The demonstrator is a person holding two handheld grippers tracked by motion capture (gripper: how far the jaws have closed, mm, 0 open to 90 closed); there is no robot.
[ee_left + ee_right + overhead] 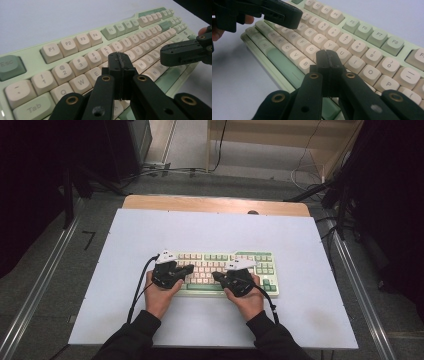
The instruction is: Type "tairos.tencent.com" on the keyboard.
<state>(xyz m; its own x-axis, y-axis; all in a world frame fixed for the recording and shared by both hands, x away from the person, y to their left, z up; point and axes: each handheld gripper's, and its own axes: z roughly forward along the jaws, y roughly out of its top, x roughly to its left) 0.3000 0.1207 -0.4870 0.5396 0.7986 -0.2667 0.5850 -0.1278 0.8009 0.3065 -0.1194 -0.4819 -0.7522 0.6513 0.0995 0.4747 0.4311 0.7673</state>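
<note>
White sheet covers the counter (210, 227), with a bare wood strip along its far edge and grey floor plus loose cables beyond.

One keyboard (260, 265) lies on the sheet, near the person's side and a little right of centre: pale green case, cream keys, darker green accent keys. Nothing else sits on the sheet.

Two grippers, one per hand. Left gripper (187, 269) hovers over the left half of the keyboard; in the left gripper view its fingers (115, 65) are clenched pad to pad with nothing between them, tip above the letter rows near E and the 4/5 keys. Right gripper (216, 276) hovers over the middle-right; in the right gripper view its fingers (323, 60) are likewise clenched on nothing, tip over the keys around B and the row above. Whether either tip touches a keycap I cannot tell. Each gripper view also shows the other gripper farther off, over the keys.

Step in hand (judgement): typing, using each closed tip as a single poking point. Both appear poised above the keys, neither clearly pressing.

Next move calls for: a short straight drop onto one keycap, centred so the tip does not catch a neighbour, fingers kept clenched, then a clean lift. Risk: the tip looks about as wide as a keycap, so an off-centre press could hit two keys.

Count: 1 keyboard, 2 grippers, 2 hands.
</note>
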